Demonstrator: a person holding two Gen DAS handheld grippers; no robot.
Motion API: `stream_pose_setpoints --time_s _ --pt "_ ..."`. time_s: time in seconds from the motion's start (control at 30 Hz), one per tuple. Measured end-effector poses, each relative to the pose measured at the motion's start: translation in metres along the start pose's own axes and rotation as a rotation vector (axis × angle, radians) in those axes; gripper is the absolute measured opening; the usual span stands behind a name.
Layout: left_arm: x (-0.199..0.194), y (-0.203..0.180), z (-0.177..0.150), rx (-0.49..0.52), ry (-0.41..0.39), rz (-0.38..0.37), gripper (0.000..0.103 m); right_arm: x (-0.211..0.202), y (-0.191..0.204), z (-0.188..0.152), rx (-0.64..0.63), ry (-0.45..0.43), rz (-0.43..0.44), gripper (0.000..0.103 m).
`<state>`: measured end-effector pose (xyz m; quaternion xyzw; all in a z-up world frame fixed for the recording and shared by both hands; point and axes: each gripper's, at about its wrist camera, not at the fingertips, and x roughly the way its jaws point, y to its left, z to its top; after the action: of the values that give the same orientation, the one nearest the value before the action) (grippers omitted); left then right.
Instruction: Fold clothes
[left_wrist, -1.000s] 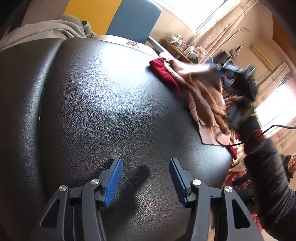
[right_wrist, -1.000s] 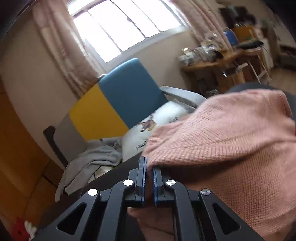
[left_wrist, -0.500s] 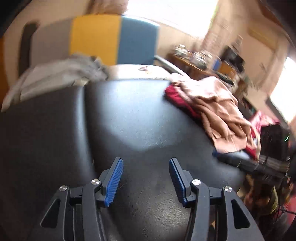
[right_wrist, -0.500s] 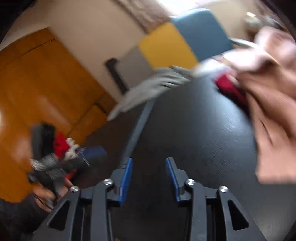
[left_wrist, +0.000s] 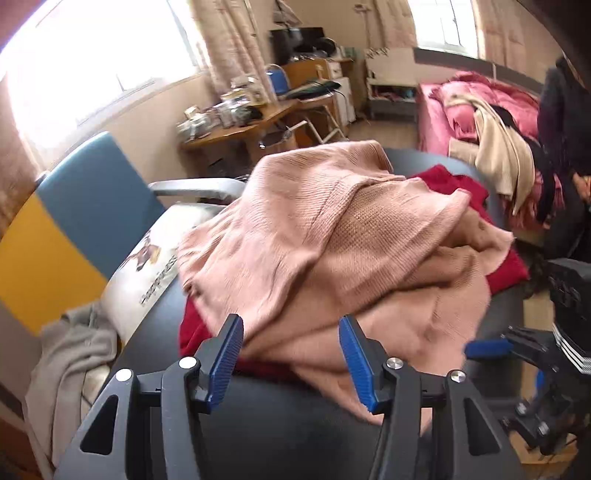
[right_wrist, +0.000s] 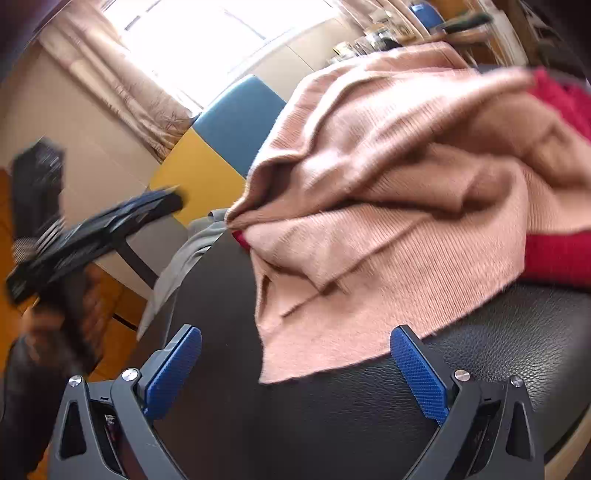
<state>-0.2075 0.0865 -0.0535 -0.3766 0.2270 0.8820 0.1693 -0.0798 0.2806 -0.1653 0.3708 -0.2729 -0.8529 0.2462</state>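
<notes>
Currently the pink sweater (left_wrist: 332, 236) lies in a loose, crumpled heap on the black leather table (left_wrist: 280, 435), with folds and layers overlapping irregularly. It rests on top of a red garment (left_wrist: 454, 184), which shows at the far side of the heap and again at the near left edge under the pink knit. In the right wrist view, one flat corner of the pink sweater (right_wrist: 369, 229) extends toward the camera and lies on the table (right_wrist: 369, 424), with the red garment (right_wrist: 561, 254) visible beneath it at the right. The left gripper (left_wrist: 291, 354) is positioned just before the near edge of the heap; its jaws stand apart and nothing is held between them. The right gripper (right_wrist: 295, 369) has just been opening its jaws, which now stand wide apart; the sweater corner lies ahead between the two blue pads without touching either. Each gripper appears blurred at the side of the other's view. Beyond the table stands a chair (left_wrist: 85, 206) with a blue and yellow back, carrying a white cushion (left_wrist: 147, 273) and a grey garment (left_wrist: 62, 354). Farther back are a cluttered wooden desk (left_wrist: 251, 125), a bright window (left_wrist: 92, 59) and a bed (left_wrist: 480, 103) with pink bedding.
</notes>
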Motion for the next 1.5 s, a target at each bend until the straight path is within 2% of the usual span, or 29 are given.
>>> stream_pose_setpoints --time_s 0.17,0.27,0.33,0.37,0.4,0.43,0.47,0.53,0.6,0.7,0.8,0.93,1.0,1.1,1.17,1.27,1.37,1.5 --pt "0.059 0.008 0.015 0.053 0.061 0.012 0.055 0.011 -0.006 0.007 -0.126 0.037 0.006 0.103" --pt "0.082 0.006 0.024 0.091 0.077 0.038 0.055 0.009 -0.02 0.01 -0.11 0.002 0.029 0.103" --pt "0.094 0.009 0.031 0.045 0.085 0.049 0.054 0.009 -0.023 0.007 -0.121 -0.019 0.02 0.103" --pt "0.099 0.011 0.034 0.013 0.09 0.05 0.05 0.009 -0.025 0.006 -0.138 -0.025 0.01 0.103" --pt "0.104 0.013 0.037 -0.02 0.094 0.051 0.022 0.009 -0.028 0.007 -0.152 -0.028 0.007 0.103" --pt "0.105 0.021 0.039 -0.097 0.092 0.015 0.006 0.008 -0.032 0.008 -0.165 -0.03 0.011 0.103" --pt "0.103 0.034 0.04 -0.21 0.083 -0.052 0.006 0.008 -0.036 0.009 -0.178 -0.032 0.015 0.103" --pt "0.075 0.061 0.038 -0.414 -0.019 -0.189 0.005 0.007 -0.045 0.012 -0.204 -0.036 0.024 0.103" --pt "0.031 0.083 0.033 -0.545 -0.148 -0.297 0.005 0.008 -0.047 0.011 -0.225 -0.032 0.022 0.103" --pt "-0.042 0.104 0.013 -0.659 -0.306 -0.389 0.004 0.013 -0.046 0.012 -0.229 -0.026 0.006 0.103" --pt "-0.109 0.116 -0.029 -0.74 -0.412 -0.422 0.004 0.02 -0.05 0.025 -0.216 -0.016 -0.005 0.103" --pt "-0.163 0.118 -0.106 -0.846 -0.422 -0.386 0.004 0.03 -0.046 0.032 -0.185 0.023 -0.032 0.103" --pt "-0.176 0.119 -0.152 -0.916 -0.376 -0.335 0.004 0.026 -0.05 0.039 -0.122 0.048 -0.033 0.103" --pt "-0.179 0.115 -0.232 -1.05 -0.267 -0.26 0.004 0.014 -0.06 0.041 -0.034 0.072 0.024 0.103" --pt "-0.175 0.111 -0.285 -1.148 -0.177 -0.217 0.004 0.009 -0.054 0.039 -0.084 0.103 0.038 0.103" --pt "-0.171 0.098 -0.347 -1.246 -0.096 -0.157 0.004 -0.006 -0.042 0.027 -0.188 0.17 0.053 0.103" --pt "-0.171 0.087 -0.392 -1.291 -0.046 -0.123 0.005 -0.043 -0.055 0.018 -0.287 0.223 0.076 0.103" --pt "-0.177 0.074 -0.418 -1.252 0.022 -0.06 0.009 -0.066 -0.048 0.013 -0.322 0.191 0.06 0.103"
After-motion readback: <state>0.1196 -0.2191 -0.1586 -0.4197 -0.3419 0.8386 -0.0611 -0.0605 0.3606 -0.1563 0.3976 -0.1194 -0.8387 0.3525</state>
